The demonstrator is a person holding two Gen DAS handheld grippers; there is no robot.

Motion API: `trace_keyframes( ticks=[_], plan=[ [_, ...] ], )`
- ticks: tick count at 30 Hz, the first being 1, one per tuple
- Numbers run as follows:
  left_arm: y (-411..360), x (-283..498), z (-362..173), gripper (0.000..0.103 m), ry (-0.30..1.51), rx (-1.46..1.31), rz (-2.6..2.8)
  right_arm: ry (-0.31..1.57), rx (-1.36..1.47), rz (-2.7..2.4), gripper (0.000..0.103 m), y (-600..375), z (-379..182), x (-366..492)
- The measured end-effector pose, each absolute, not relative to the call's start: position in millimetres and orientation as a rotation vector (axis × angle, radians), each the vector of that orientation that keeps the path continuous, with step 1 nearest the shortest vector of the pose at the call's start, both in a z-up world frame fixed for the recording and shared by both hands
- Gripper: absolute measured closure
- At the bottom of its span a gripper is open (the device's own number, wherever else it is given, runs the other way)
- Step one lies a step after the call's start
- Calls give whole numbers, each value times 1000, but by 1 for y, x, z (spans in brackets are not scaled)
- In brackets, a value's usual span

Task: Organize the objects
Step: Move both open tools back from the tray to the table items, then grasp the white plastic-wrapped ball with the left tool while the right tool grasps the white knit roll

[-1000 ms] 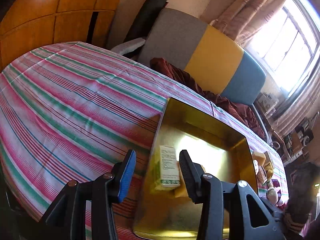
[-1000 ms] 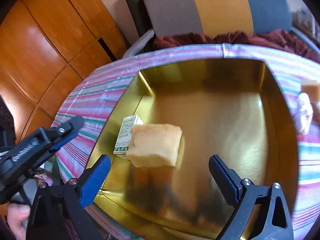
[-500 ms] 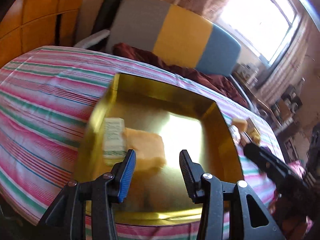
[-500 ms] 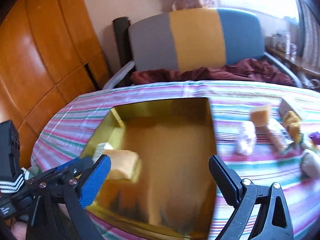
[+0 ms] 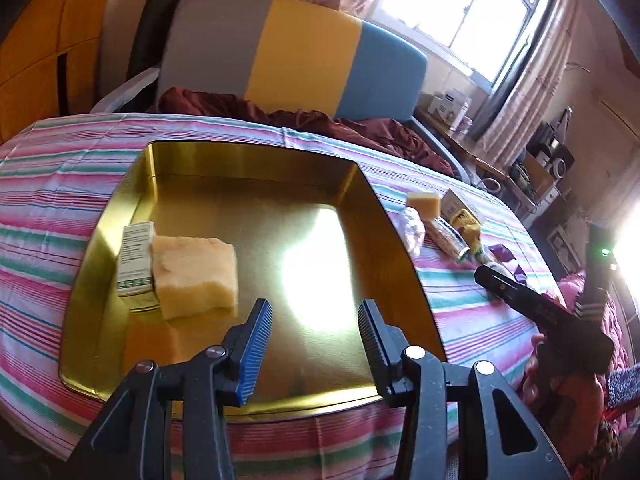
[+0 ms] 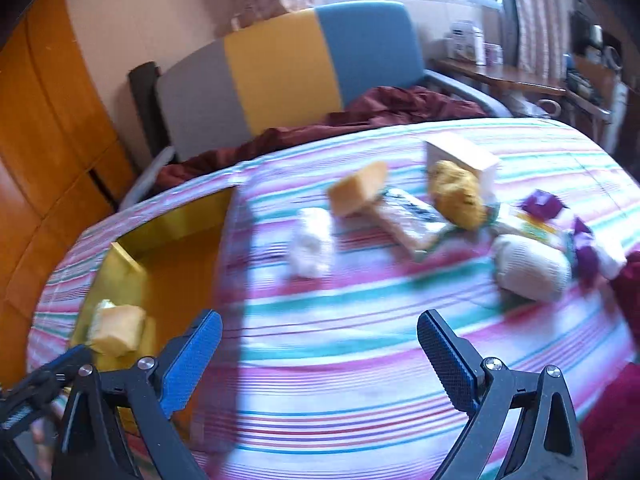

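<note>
The gold tray [image 5: 360, 216] held its only obstacles in the near left corner: a small green-and-white box [image 5: 136, 258] touching a yellow sponge [image 5: 196, 276]. The rest of its floor, centre, far side and right, lay open, fenced only by the low raised walls. Right of the tray, the striped tablecloth [image 6: 340, 360] was bare along the near edge. Farther right a tight cluster blocked passage: a white wad [image 6: 310, 246], a second sponge [image 6: 356, 192], a flat packet [image 6: 404, 220], a yellow knitted lump [image 6: 458, 194], a white carton [image 6: 464, 156] and a pale roll [image 6: 530, 270], most touching or overlapping.
</note>
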State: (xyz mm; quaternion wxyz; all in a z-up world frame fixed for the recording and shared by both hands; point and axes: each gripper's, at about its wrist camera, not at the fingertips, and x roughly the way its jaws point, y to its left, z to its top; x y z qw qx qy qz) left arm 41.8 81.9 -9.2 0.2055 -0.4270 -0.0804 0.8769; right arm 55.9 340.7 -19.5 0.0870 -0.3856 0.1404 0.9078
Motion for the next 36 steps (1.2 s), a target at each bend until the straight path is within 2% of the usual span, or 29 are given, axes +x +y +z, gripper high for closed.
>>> trace_keyframes(
  ticks=[6,15,16,18,19,26,36],
  plan=[
    [99,53,-6,58,-200,-1158,2407,343,-1062,2469,4,416,-24,60],
    [124,65,-3,58,-105,-1159,2384,449,-1141,2358,3,487,-53,35],
    [127,66,-2,58,-89,-1157,2382,472,-1146,2357,5,489,-57,34],
    [133,68,0,58,-70,-1150,2380,515,-1145,2347,17,490,-68,35],
    [137,68,1,58,-60,-1148,2378,523,-1147,2340,29,488,-73,36],
    [167,67,5,58,1,-1141,2344,432,-1043,2408,31,473,-83,49],
    [246,38,3,58,102,-1173,2268,466,-1001,2444,30,474,-87,54]
  ],
)
